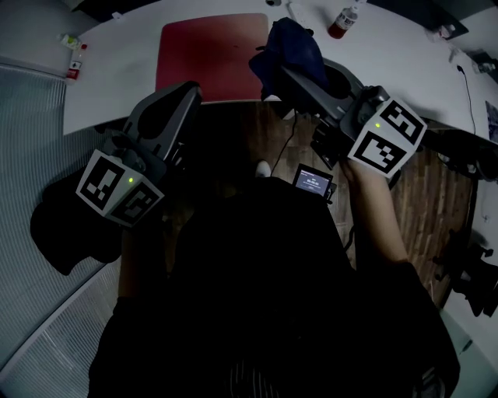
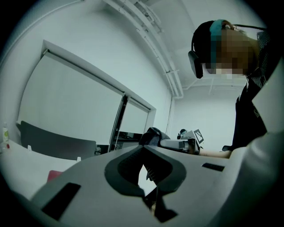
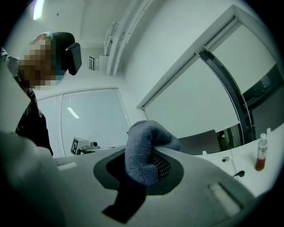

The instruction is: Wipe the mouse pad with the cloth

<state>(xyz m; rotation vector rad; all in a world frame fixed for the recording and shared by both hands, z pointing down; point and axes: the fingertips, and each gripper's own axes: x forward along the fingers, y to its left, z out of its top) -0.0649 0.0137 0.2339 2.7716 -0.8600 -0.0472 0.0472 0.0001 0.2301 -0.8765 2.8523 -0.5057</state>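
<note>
Head view, mouse pad: red mouse pad (image 1: 208, 54) lies flat on the white desk (image 1: 117, 78) at 12 o'clock, its near edge along the desk's rim.
Head view, cloth: dark blue cloth (image 1: 289, 45), bunched, sits over the pad's 3 o'clock edge, pinched by the right hand-held gripper (image 1: 274, 74) reaching in from 3 o'clock; whether cloth meets pad cannot be told.
Head view, left side: left hand-held gripper (image 1: 180, 95) hangs at 10 o'clock, its tips near the pad's near-left corner.
Head view, desk top: bottle (image 1: 342, 22) stands at 1 o'clock, well apart from the pad.
Left gripper view: jaws pressed together at the tips, nothing between them; right hand-held gripper with cloth (image 2: 153, 135) shows beyond at 1 o'clock.
Right gripper view: jaws clamped on a fold of cloth (image 3: 144, 153) that bulges above them; bottle (image 3: 262, 153) stands at 3 o'clock.
</note>
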